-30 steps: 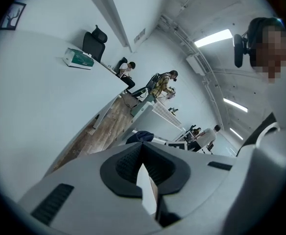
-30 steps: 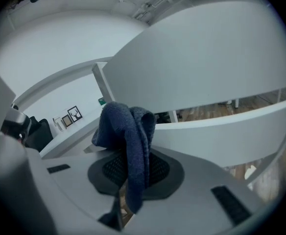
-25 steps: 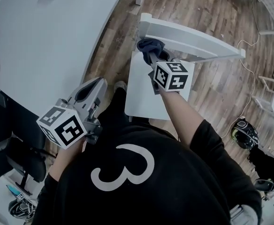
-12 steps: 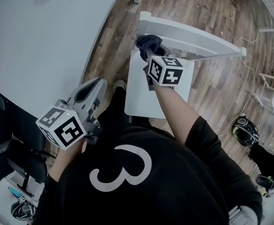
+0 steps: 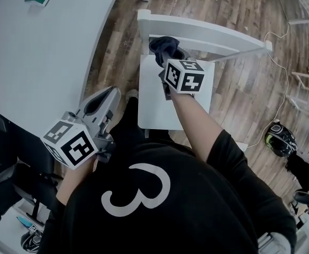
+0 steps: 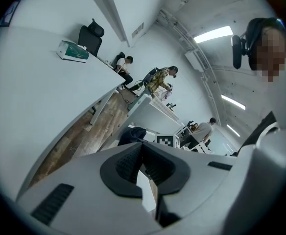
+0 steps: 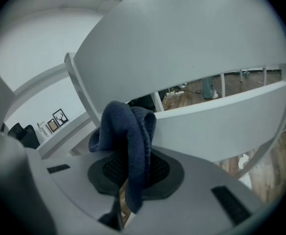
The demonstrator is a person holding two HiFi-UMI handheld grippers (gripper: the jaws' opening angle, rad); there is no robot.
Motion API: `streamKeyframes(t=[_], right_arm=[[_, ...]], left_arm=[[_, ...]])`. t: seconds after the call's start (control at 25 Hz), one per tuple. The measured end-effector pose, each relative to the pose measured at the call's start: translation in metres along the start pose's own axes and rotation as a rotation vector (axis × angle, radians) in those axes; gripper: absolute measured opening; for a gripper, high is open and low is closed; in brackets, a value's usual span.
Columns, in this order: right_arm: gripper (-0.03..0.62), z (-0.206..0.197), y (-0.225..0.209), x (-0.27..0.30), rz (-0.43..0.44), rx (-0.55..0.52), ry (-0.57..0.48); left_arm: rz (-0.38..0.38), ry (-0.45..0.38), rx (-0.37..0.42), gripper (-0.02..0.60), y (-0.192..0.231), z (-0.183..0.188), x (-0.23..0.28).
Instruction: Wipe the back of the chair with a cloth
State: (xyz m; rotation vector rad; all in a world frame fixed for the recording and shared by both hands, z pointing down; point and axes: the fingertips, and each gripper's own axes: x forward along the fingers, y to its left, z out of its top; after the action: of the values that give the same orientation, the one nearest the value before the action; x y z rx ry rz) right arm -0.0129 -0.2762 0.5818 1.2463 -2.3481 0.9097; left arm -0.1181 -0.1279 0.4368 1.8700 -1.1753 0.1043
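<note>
At the left end of the white wooden chair back (image 5: 207, 36), your right gripper (image 5: 167, 57) is clamped on a bunched dark blue cloth (image 5: 164, 45). The cloth sits up against the rails, but I can't tell whether it is pressing on them. Only a narrow fold is pinched, so a hard sweep could snag on the corner upright and pull the cloth out. A wad this tight would also wipe only a thin stripe. Your left gripper (image 5: 99, 106) has its jaws together on nothing, well apart from the chair. With nothing steadying the frame, a firm push could slide the chair over the smooth wood-plank floor (image 5: 239, 99) towards the thin pale cable (image 5: 277, 36) behind it. The curved white table (image 5: 38, 62) stands close on your left, and people work at far desks.
</note>
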Motion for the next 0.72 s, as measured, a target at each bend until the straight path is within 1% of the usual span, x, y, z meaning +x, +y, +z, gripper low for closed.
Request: streamKeyframes(t=[0.2,0.48,0.72], right_arm=[[0.052,0.003,-0.032,-0.018,-0.043,0.003,-0.006],[0.052,0.006,-0.086,-0.049,-0.123,0.047,-0.019],[0.052,0.009,-0.133,-0.076,-0.189,0.059,-0.032]], left_arm=[[-0.025,0.013,0.021,0.014,-0.015,-0.003,0.012],[-0.06,0.024,0.052,0.014,-0.04,-0.005,0.027],[-0.083,0.028,0.084,0.014,-0.061,-0.005,0.038]])
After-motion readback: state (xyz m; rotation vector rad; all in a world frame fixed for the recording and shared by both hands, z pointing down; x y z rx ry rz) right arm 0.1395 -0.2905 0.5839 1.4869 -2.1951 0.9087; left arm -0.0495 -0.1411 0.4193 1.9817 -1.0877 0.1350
